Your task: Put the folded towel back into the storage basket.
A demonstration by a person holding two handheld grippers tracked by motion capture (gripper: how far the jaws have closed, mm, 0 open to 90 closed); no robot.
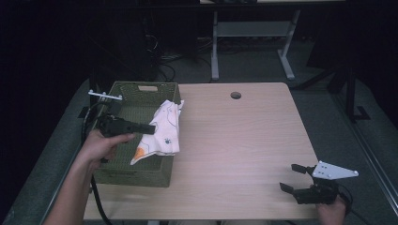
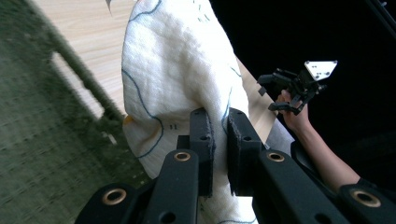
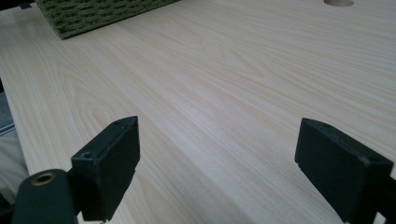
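A dark room with desk legs and loose cables rings the pale wooden surface (image 1: 244, 140) I am working over, a round cable hole at its twelve o'clock edge. At about nine o'clock sits the green woven basket (image 1: 141, 173), and my left hand-held gripper (image 1: 151, 128) has its jaws pinched tight on the white cloth (image 1: 164, 129), which hangs over the basket's right wall, part inside and part draped toward the surface. In the left gripper view the cloth (image 2: 177, 70) bulges up above the closed jaws, blue lines and an orange patch on it. My right hand-held gripper (image 1: 293, 180) rests at about five o'clock, jaws spread wide with nothing between them, only bare wood ahead in its own view. I judge I am mid-carry with the cloth at the basket; whether it is going in or coming out I cannot tell. The next move calls for lifting the hanging end clear of the wall so it does not snag. The basket floor under the cloth is hidden, and the cloth's printed pattern is too small to read.
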